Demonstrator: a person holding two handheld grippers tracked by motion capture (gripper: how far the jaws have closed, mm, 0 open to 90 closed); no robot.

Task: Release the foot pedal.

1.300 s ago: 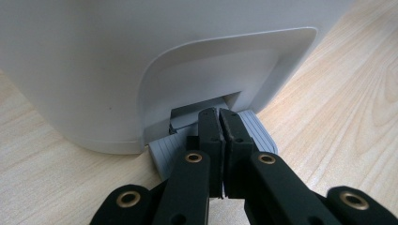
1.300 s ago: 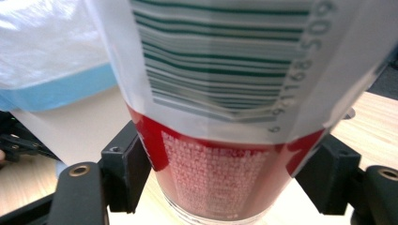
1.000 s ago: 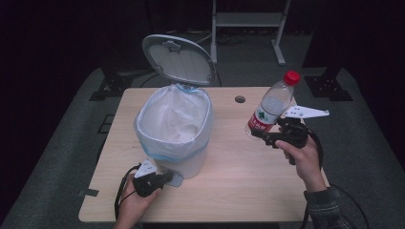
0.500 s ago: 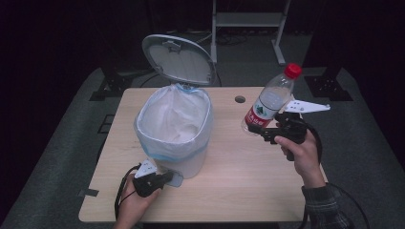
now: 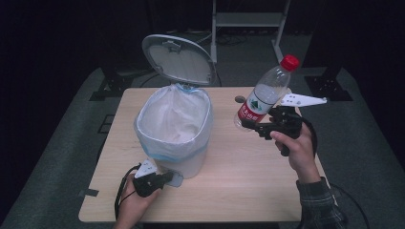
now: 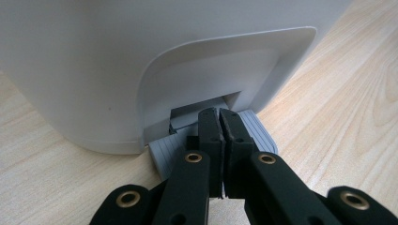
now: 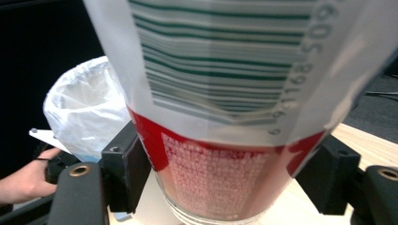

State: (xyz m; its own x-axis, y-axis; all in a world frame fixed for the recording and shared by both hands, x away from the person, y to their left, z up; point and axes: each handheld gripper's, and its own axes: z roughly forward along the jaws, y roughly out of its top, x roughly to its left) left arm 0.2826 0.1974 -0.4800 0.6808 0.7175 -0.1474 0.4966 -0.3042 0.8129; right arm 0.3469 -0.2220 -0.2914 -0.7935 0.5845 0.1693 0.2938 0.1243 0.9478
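At the desk's (image 5: 248, 191) near left, the left gripper (image 6: 219, 129), fingers pressed together, bears on the grey pedal (image 6: 162, 152) of a lined, lid-up pedal bin (image 5: 174, 129). To the right, the right gripper (image 5: 253, 125) clamps a tilted, red-capped plastic water bottle (image 5: 265, 93) above the desk.

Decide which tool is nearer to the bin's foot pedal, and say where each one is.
Left. The left tool is shut, its tips pressing on the grey pedal at the bin's base. The right tool holds the bottle aloft beside the bin.
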